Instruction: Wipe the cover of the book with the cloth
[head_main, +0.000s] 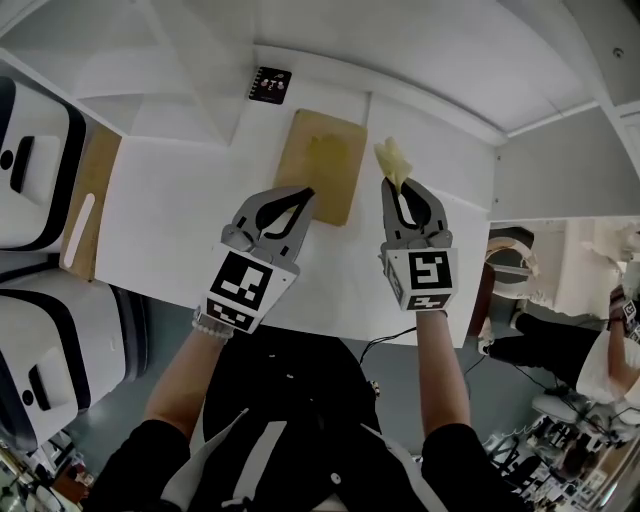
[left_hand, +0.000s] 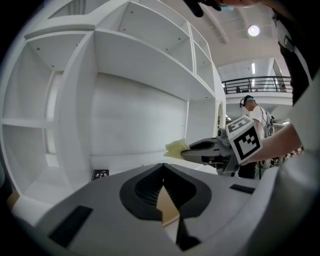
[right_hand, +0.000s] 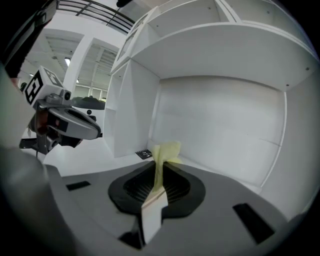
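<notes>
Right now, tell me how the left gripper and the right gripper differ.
The left gripper has its jaws together with nothing clamped; the right gripper is shut on the yellow cloth. The left gripper's tip sits at the near corner of the book; the right gripper is beside the book, over the table. Both carry a marker cube.
</notes>
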